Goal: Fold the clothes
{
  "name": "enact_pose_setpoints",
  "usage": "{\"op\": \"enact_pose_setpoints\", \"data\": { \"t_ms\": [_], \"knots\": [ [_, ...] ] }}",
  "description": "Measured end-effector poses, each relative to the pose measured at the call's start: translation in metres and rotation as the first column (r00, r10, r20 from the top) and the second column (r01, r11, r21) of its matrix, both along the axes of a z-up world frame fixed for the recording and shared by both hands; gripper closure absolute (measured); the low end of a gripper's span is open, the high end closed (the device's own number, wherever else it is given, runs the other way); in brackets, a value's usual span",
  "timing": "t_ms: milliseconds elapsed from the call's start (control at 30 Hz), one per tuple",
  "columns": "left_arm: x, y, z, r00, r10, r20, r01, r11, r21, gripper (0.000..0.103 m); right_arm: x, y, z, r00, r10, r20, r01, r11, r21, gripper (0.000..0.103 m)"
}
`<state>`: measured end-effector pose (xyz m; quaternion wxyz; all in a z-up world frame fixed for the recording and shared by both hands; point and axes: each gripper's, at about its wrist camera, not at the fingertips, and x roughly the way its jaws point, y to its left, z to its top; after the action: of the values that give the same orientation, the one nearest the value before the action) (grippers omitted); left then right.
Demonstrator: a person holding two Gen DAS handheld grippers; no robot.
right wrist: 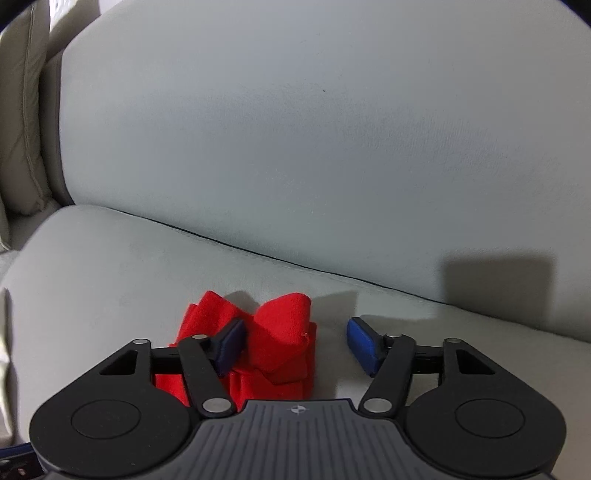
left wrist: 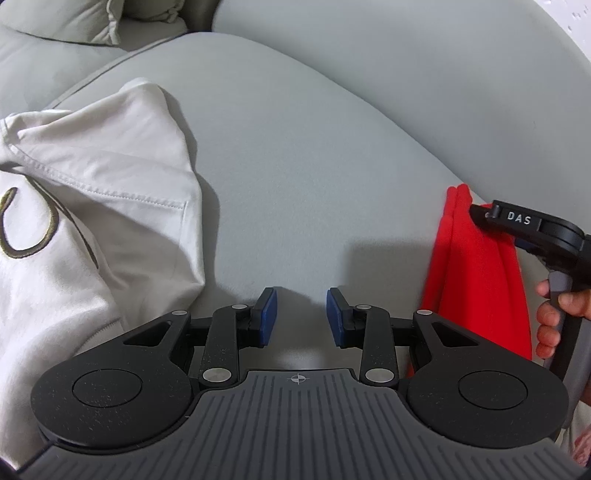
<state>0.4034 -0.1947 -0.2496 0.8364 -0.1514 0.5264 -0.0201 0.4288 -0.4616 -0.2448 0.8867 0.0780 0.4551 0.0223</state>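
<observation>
A red garment [right wrist: 275, 347] lies bunched on the grey sofa seat [right wrist: 110, 273], between and under my right gripper's [right wrist: 297, 343] wide-open jaws; the left pad [right wrist: 231, 345] rests against the cloth. In the left wrist view the red garment [left wrist: 476, 280] hangs in folds at the right, with the right gripper's black body [left wrist: 532, 229] over its top. A white hoodie [left wrist: 96, 221] with a gold embroidered mark lies crumpled at the left. My left gripper [left wrist: 301, 317] is open and empty above the seat, between the two garments.
The sofa backrest [right wrist: 295, 129] rises behind the seat. A beige cushion [left wrist: 70, 18] sits at the far left of the sofa. A hand [left wrist: 557, 314] grips the right gripper's handle.
</observation>
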Motion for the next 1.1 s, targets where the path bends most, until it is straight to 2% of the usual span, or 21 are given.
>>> {"op": "enact_pose_setpoints", "data": {
  "t_ms": [33, 100, 200, 367, 400, 467, 533, 633, 733, 800, 1000, 1100],
  "knots": [
    [0.0, -0.001, 0.0, 1.0, -0.001, 0.002, 0.001, 1.0, 0.004, 0.067, -0.002, -0.002, 0.003, 1.0, 0.017, 0.0, -0.017, 0.999, 0.03, 0.087],
    [0.001, -0.002, -0.001, 1.0, -0.01, 0.008, 0.01, 1.0, 0.016, 0.067, -0.006, 0.003, 0.012, 0.999, 0.046, 0.015, -0.045, 0.999, -0.016, 0.09],
    [0.0, -0.002, 0.002, 0.999, -0.01, 0.03, 0.009, 1.0, 0.02, 0.068, -0.029, 0.011, 0.04, 0.986, 0.125, 0.109, -0.115, 0.989, -0.096, 0.09],
    [-0.015, 0.0, 0.028, 0.988, 0.003, 0.157, -0.008, 1.0, 0.03, 0.069, -0.081, 0.015, 0.1, 0.946, 0.201, 0.254, -0.166, 0.974, -0.151, 0.091],
    [-0.028, 0.002, 0.044, 0.975, -0.014, 0.221, 0.006, 0.999, 0.035, 0.069, -0.099, 0.017, 0.119, 0.93, 0.223, 0.292, -0.186, 0.971, -0.151, 0.091],
    [-0.045, 0.005, 0.057, 0.964, -0.024, 0.264, 0.013, 0.999, 0.045, 0.069, -0.127, 0.018, 0.145, 0.904, 0.255, 0.344, -0.215, 0.965, -0.152, 0.091],
    [-0.072, 0.013, 0.075, 0.96, -0.015, 0.279, 0.005, 0.999, 0.037, 0.069, -0.168, 0.018, 0.182, 0.865, 0.296, 0.406, -0.254, 0.955, -0.156, 0.091],
    [-0.126, 0.027, 0.107, 0.953, -0.028, 0.302, 0.023, 1.0, 0.02, 0.069, -0.216, 0.018, 0.211, 0.82, 0.317, 0.476, -0.292, 0.948, -0.128, 0.091],
    [-0.177, 0.042, 0.131, 0.948, -0.073, 0.311, 0.057, 0.997, 0.059, 0.067, -0.25, 0.03, 0.22, 0.794, 0.324, 0.515, -0.322, 0.942, -0.097, 0.09],
    [-0.201, 0.048, 0.138, 0.95, -0.087, 0.301, 0.066, 0.995, 0.079, 0.067, -0.283, 0.023, 0.221, 0.794, 0.318, 0.519, -0.326, 0.942, -0.078, 0.09],
    [-0.279, 0.053, 0.156, 0.956, -0.133, 0.262, 0.102, 0.987, 0.128, 0.067, -0.375, 0.023, 0.195, 0.823, 0.275, 0.498, -0.315, 0.949, -0.003, 0.09],
    [-0.304, 0.048, 0.156, 0.956, -0.157, 0.249, 0.125, 0.982, 0.14, 0.067, -0.414, 0.035, 0.182, 0.826, 0.319, 0.464, -0.344, 0.939, -0.034, 0.09]
  ]
}}
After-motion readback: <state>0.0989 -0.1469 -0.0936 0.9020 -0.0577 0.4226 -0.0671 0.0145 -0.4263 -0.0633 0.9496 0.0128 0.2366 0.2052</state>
